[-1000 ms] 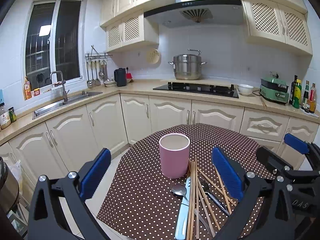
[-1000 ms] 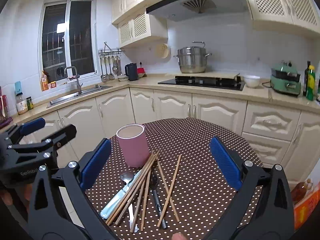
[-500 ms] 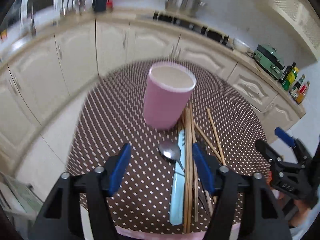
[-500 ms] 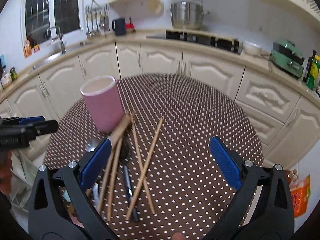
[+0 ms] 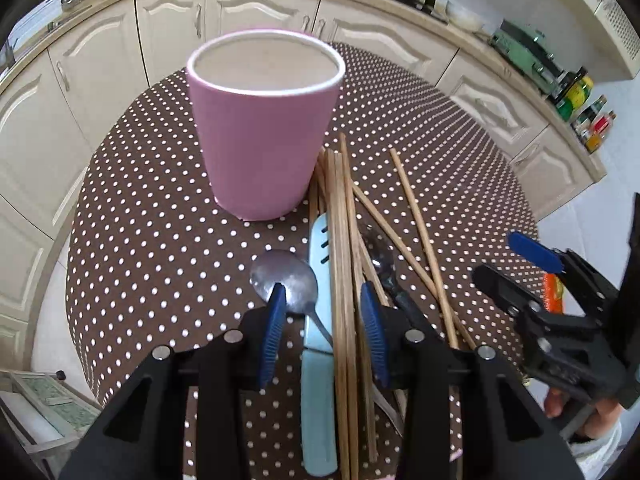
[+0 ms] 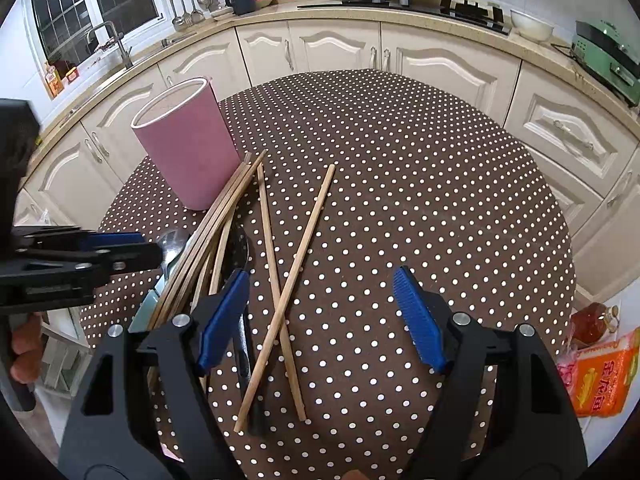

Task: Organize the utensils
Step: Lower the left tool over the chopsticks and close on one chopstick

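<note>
L claw [image 5: 323, 302] half-spread, low over table [image 5: 160, 216], pads astride blue knife [image 5: 318, 360] & chopstick bundle [image 5: 340, 280]; spoon [image 5: 286, 276] at its left pad, pink cup [image 5: 262, 128] just ahead. R claw [image 6: 322, 308] wide apart above two crossed chopsticks [image 6: 280, 292]; cup ahead-left.

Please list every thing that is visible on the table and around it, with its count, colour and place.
cup: one, pink, upright on the table, left of the chopsticks
chopsticks: several, wooden, lying loose; two cross on the right
spoon: one, silver, by the left tongs
knife: one, light blue handle, beside the chopsticks
table: one, brown with white dots
left tongs: blue pads, open over the knife
right tongs: blue pads, open
</note>
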`<state>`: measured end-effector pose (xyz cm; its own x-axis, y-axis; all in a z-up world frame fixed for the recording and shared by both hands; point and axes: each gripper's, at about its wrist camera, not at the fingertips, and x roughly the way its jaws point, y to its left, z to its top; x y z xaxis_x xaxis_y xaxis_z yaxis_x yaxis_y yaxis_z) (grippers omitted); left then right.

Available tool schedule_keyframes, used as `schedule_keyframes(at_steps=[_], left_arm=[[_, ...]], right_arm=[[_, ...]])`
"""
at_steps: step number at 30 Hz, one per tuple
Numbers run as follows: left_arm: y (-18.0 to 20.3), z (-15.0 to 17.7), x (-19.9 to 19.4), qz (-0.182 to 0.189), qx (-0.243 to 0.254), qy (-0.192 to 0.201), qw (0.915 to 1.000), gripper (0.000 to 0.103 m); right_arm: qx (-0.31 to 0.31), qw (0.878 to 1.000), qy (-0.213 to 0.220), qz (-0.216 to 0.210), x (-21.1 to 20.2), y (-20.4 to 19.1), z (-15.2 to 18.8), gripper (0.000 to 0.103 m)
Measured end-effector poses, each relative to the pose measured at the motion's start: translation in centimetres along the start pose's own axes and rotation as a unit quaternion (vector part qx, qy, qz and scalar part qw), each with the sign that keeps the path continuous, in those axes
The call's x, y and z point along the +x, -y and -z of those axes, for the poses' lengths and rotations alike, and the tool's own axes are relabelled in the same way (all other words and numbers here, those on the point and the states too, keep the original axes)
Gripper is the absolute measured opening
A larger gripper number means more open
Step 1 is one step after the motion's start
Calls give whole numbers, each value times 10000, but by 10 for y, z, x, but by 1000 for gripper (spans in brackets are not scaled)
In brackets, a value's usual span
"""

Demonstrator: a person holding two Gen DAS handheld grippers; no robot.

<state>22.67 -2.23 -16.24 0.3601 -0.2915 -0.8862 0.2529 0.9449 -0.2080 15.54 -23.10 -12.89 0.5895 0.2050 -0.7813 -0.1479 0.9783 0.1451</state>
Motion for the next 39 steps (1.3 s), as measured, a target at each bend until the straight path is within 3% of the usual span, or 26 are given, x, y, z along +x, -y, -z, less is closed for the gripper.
schedule_keyframes(at_steps=[5,12,23,39], left_arm=[[4,-5,12,-154,71,-103,9998,38],[13,-17,27,-657,216,-104,9976,32],[22,-29,24,-599,273,-37,9978,31],[36,-47,42,-974,542,-154,9936,32]], right_arm=[[108,9999,-17,-65,-4,9,1,74],[118,9999,-11,-54,-5,15,-3,74],[119,9999,-60,12,1,19,-5,74],[125,9998,-168,35,11,25,-10,74]])
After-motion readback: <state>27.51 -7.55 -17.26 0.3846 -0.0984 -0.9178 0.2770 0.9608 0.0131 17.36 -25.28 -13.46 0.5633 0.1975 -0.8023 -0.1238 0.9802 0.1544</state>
